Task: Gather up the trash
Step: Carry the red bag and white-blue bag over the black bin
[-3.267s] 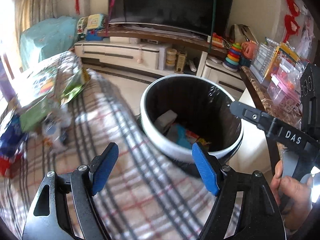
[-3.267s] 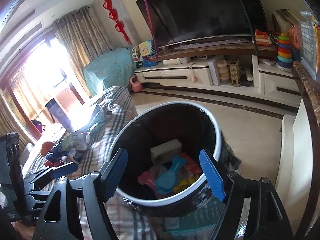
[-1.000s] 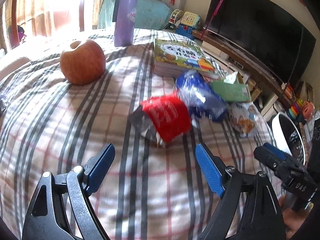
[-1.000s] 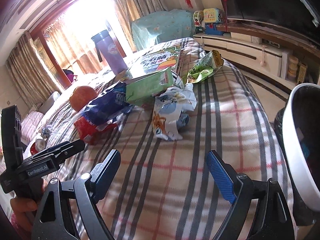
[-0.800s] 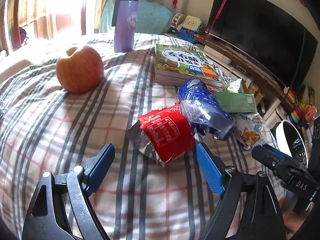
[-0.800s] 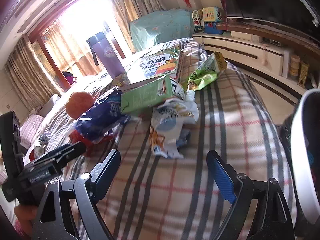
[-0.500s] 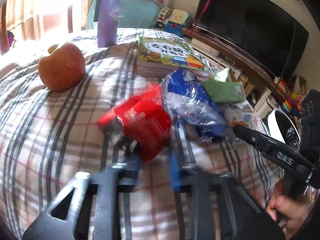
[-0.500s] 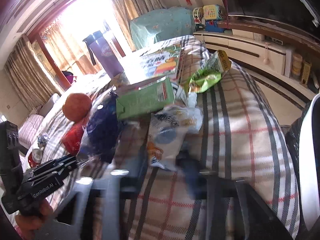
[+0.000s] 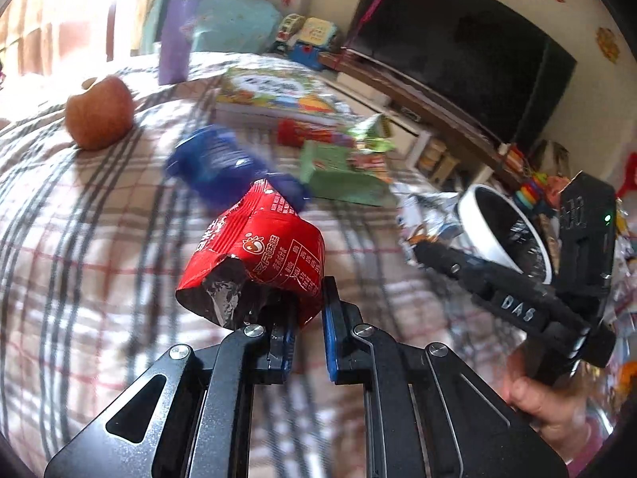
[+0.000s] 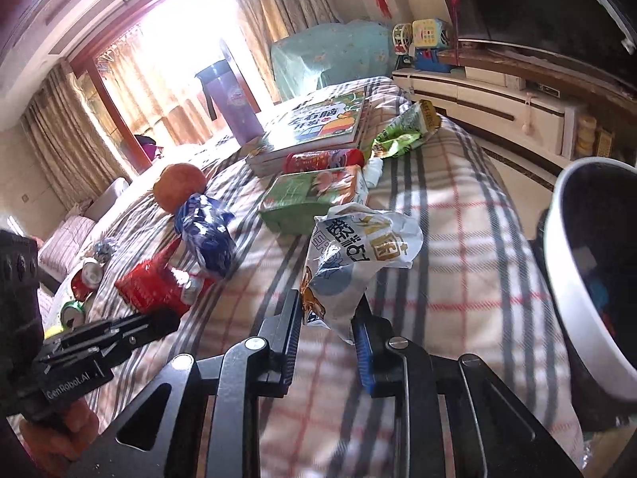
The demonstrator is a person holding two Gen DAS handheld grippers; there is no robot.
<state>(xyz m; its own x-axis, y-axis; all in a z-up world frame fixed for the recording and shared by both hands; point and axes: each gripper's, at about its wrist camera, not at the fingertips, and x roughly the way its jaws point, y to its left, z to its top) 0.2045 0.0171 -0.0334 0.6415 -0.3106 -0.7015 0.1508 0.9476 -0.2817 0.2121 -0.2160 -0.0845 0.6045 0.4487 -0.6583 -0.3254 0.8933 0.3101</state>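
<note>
Left wrist view shows your left gripper [image 9: 304, 318] clenched on the red snack bag [image 9: 262, 257], your right gripper [image 10: 326, 332] has just been closing on the white wrapper [image 10: 358, 255], so next carry both to the bin [image 10: 573, 279] beside the bed.

1. Your left wrist camera looks forward and down along its fingers, close over the plaid blanket [image 9: 79, 239].
2. Your right wrist camera does likewise from the other side, the white bin [image 10: 577, 279] near its right edge.
3. Both share the blanket, apple [image 9: 99, 113], book [image 10: 322, 123] and bin.
</note>
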